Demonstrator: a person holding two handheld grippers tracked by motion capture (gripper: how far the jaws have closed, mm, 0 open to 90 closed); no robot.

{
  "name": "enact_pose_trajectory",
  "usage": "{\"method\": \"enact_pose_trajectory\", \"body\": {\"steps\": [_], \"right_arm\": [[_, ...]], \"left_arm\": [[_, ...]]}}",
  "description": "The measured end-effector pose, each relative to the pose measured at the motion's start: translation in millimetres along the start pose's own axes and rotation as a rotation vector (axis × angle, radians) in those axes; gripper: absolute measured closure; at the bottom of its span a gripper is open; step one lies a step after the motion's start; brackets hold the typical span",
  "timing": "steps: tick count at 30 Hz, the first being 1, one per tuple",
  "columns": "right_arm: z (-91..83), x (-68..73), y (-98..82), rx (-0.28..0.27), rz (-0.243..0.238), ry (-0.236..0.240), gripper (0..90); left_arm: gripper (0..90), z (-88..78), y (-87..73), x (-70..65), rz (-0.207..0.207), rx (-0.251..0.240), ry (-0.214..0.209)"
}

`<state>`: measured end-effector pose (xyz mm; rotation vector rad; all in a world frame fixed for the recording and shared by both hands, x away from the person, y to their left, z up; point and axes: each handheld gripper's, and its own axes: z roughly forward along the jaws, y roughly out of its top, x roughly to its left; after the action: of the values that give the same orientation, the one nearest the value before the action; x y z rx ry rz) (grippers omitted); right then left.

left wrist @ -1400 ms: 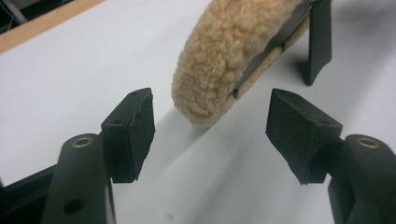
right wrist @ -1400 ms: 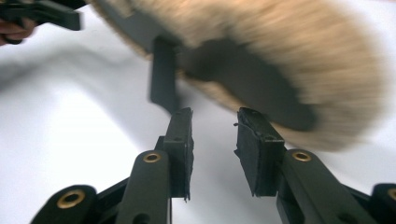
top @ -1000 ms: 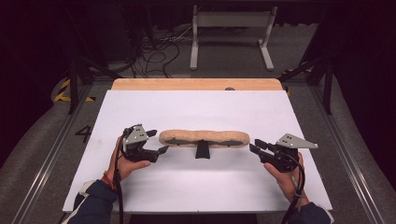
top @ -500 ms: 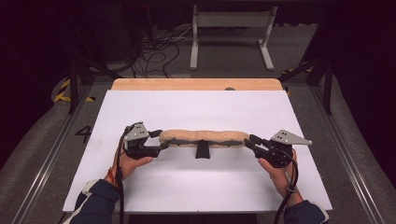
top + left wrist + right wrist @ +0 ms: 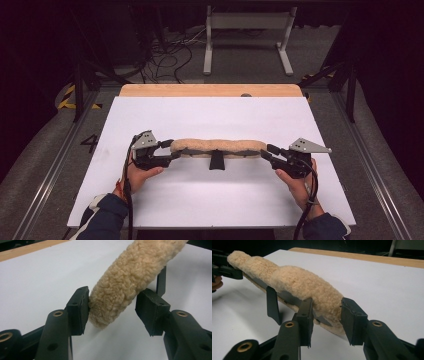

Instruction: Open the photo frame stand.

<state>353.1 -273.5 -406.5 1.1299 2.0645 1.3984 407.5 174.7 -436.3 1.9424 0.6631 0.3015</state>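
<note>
A long tan fleece pad (image 5: 217, 146) with a dark strap and a black tab (image 5: 216, 161) on its near side lies across the white tabletop (image 5: 210, 115). My left gripper (image 5: 172, 149) is at its left end. Its jaws have just been closing, and both pads press the fleece pad (image 5: 130, 282) between them. My right gripper (image 5: 266, 151) reaches around the right end. Its jaws have just opened a little wider and stand either side of the fleece pad (image 5: 297, 282), the wool brushing them without being squeezed. The tab (image 5: 273, 305) hangs below the strap.
A wooden strip (image 5: 210, 90) runs along the table's far edge. Beyond it, a white metal stand (image 5: 247, 30) and loose cables (image 5: 170, 50) are on the dark floor. Metal rails (image 5: 372, 185) flank the table.
Both grippers have slid inward from beside the pad onto its two ends. The left jaws have narrowed onto the left end. The pad itself has stayed put.
</note>
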Motion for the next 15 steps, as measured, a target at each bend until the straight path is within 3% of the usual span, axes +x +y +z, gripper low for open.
{"method": "enact_pose_trajectory", "body": {"steps": [8,15], "right_arm": [[2.4,5.1,1.0,0.024,-0.037,0.004,61.1],[3.5,3.0,0.3,0.02,-0.026,0.004,61.3]], "left_arm": [[46.4,1.3,-0.7,1.3,0.008,-0.001,-0.017],[45.2,1.4,-0.2,1.8,0.01,-0.01,-0.025]]}}
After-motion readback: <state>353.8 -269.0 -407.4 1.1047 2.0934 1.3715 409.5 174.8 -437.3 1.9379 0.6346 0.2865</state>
